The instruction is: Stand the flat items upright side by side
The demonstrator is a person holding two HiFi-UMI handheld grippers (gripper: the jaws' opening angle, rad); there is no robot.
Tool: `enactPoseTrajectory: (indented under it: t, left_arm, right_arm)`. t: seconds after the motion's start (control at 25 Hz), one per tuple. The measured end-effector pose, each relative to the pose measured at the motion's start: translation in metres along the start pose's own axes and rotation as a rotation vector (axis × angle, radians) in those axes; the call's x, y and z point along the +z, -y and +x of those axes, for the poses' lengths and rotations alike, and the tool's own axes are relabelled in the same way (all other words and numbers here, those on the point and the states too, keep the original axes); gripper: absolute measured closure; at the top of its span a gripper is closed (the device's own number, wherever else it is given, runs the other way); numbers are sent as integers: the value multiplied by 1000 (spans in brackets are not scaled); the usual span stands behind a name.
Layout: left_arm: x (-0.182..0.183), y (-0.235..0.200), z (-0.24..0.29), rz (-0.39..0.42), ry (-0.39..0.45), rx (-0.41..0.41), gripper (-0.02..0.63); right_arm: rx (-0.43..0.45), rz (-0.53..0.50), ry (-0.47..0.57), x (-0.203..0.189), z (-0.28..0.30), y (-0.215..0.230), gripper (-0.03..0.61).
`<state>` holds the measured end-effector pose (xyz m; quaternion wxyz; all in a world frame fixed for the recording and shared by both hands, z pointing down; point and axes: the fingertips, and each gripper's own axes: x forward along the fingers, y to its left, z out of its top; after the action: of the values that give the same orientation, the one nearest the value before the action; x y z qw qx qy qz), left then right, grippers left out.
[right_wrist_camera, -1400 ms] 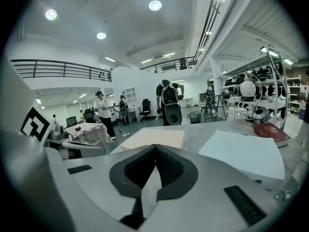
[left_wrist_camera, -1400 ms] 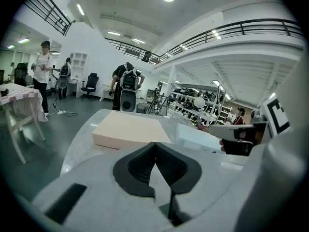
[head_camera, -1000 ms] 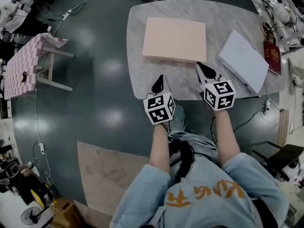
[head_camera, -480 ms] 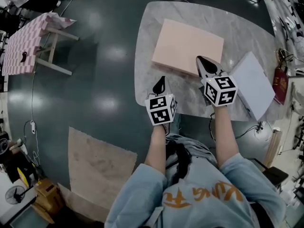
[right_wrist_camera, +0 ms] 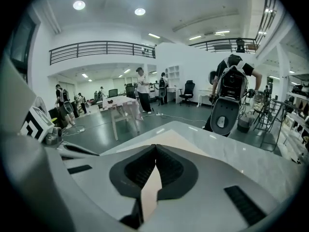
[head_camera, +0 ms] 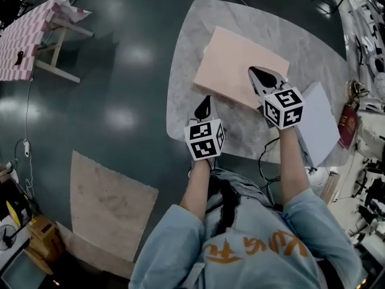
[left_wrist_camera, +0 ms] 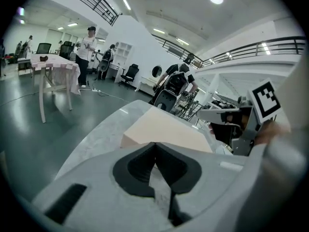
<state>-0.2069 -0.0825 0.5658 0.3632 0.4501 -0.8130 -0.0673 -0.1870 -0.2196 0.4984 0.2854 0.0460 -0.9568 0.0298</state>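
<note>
Head view is showing the pink slab (head_camera: 237,62) and the white panel (head_camera: 320,125) lying flat on the marble table (head_camera: 192,47). Left gripper (head_camera: 204,103) and right gripper (head_camera: 257,75) are hovering at the slab's near edge, jaws together and empty, probably lining up to tip it

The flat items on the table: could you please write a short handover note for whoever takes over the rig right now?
Left gripper: jaws shut, empty, over the table, just short of the pink board.
Right gripper: jaws shut, empty, above the pink board's near right corner.
Items: pink board and white board both lie flat on the table, next to each other.
Done: nothing stood up yet.
Left to do: stand both boards upright, side by side.
</note>
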Motion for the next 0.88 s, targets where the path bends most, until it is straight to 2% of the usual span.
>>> enactPoseTrajectory:
  t: [0.2, 0.44, 0.72, 0.88]
  left_arm:
    - [0, 0, 6, -96, 16, -21, 601]
    - [-2, 3, 15, -144, 20, -14, 601]
    - [-4, -3, 15, -185, 25, 12, 601]
    - [-5, -8, 18, -229, 34, 35, 576]
  right_arm:
    - [68, -171, -80, 7, 16, -3, 575]
    - [145, -302, -145, 22, 36, 1, 575]
    - [248, -398, -217, 21, 55, -2, 558]
    - [280, -428, -241, 19, 67, 4, 537]
